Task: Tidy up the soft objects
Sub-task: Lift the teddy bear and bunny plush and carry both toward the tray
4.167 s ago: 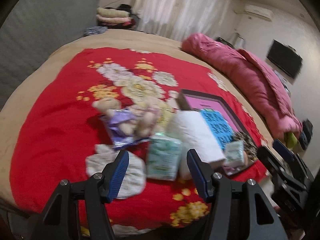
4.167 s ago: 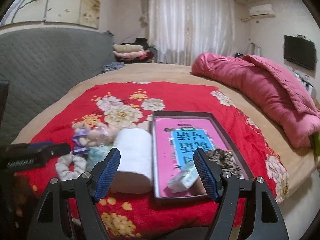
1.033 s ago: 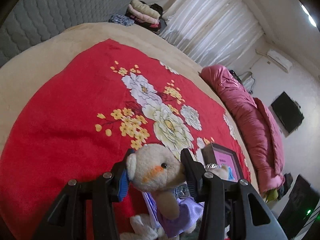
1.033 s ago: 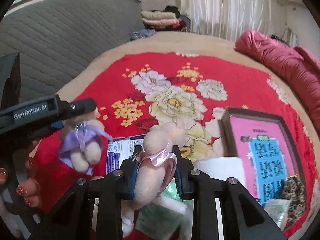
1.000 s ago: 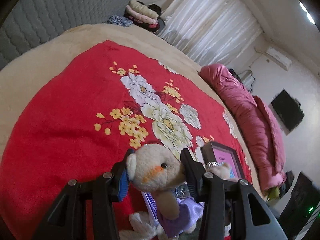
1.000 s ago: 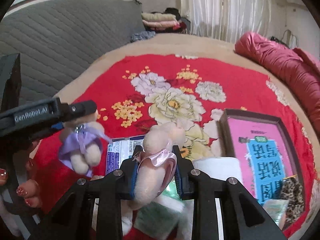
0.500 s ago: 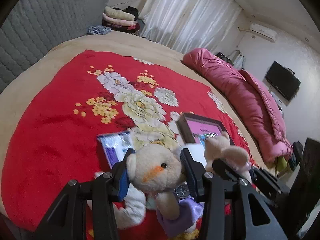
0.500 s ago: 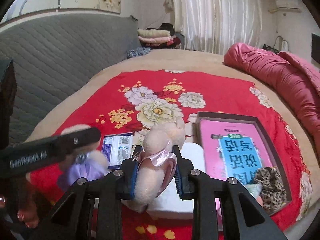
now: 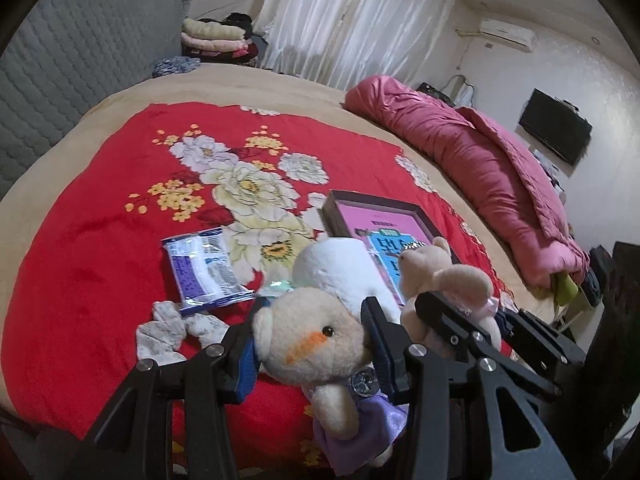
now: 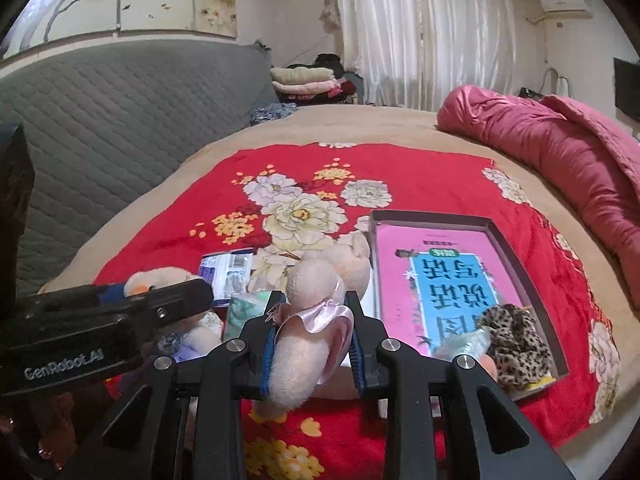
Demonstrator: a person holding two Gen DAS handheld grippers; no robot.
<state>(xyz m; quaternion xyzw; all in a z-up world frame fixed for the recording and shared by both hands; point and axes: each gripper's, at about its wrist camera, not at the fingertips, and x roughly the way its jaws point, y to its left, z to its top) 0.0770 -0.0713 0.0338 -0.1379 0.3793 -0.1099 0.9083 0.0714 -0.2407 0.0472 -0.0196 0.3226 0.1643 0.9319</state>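
Observation:
My left gripper (image 9: 312, 320) is shut on the head of a cream teddy bear in a purple dress (image 9: 316, 344), held above the red floral blanket (image 9: 80, 248). My right gripper (image 10: 314, 307) is shut on a second cream bear in a pink satin dress (image 10: 316, 280), close beside the left one, near the dark box (image 10: 516, 256). A pink and blue book lies in the box, with a leopard scrunchie (image 10: 512, 340) on it. A white paper roll (image 9: 340, 264), a blue packet (image 9: 204, 268) and a white floral scrunchie (image 9: 168, 332) lie on the blanket.
A rolled pink quilt (image 9: 480, 168) lies along the bed's right side. The grey padded headboard (image 10: 100, 120) rises on the left, with folded clothes (image 10: 304, 80) behind it. A pale green tissue pack (image 10: 244, 308) sits under the grippers.
Both grippers have carried their bears from over the left of the blanket towards the box, and the left one has rolled level. The blue packet now lies uncovered.

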